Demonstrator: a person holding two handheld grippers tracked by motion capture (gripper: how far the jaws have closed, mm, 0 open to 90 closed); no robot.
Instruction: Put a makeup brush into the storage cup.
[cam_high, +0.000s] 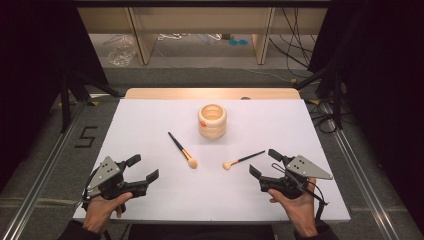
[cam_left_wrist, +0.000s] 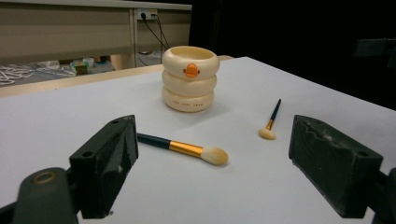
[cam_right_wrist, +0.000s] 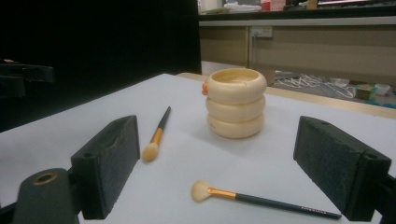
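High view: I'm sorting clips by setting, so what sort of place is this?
Probably a lab or workshop set up for recording. A white table stands between dark curtains, loose cables trail over the floor behind it, and a taped number marks the floor at the left.

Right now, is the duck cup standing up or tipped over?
Standing up. The cup sits flat on the table, its open mouth facing up.

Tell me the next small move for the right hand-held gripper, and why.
Probably ease the right hand-held gripper forward to straddle the small brush. Its jaws stand open and empty, that brush lies just ahead, and the cup stands upright beyond, likely its destination.
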